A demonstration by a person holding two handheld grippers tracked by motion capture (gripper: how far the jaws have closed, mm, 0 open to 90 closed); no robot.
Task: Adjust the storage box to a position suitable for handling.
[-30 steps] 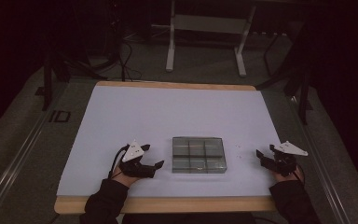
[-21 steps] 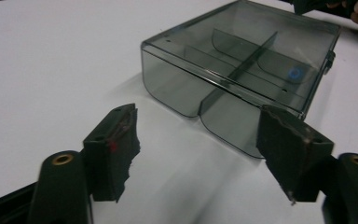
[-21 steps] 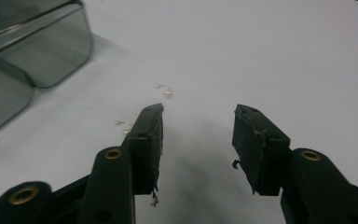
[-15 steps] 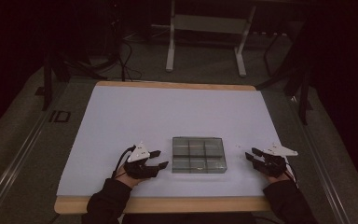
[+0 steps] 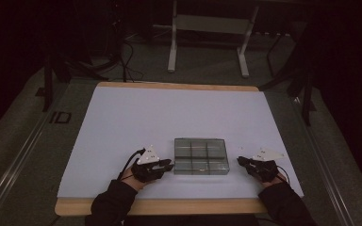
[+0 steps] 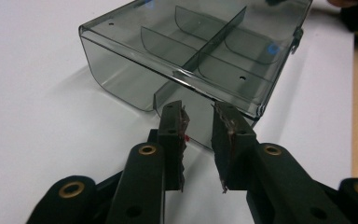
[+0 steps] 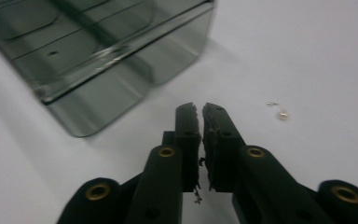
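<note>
The smoky divided plastic box [image 5: 201, 156] sits lid-closed near the counter's [image 5: 122, 122] front edge. I judge it light, rigid, slick; I'd pinch its lid edge. Left gripper [image 6: 199, 116] slightly parted, empty; right gripper [image 7: 199, 109] nearly closed, empty.

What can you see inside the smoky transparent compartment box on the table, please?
Through the closed lid of the box, only dividers splitting it into compartments show, with no contents visible. The tinted plastic and dim light could hide something tiny.

Both the left hand-held gripper [image 5: 168, 165] and right hand-held gripper [image 5: 241, 161] have closed in on the smoky compartment box [image 5: 201, 155]; the left one's tips now reach its side.
</note>
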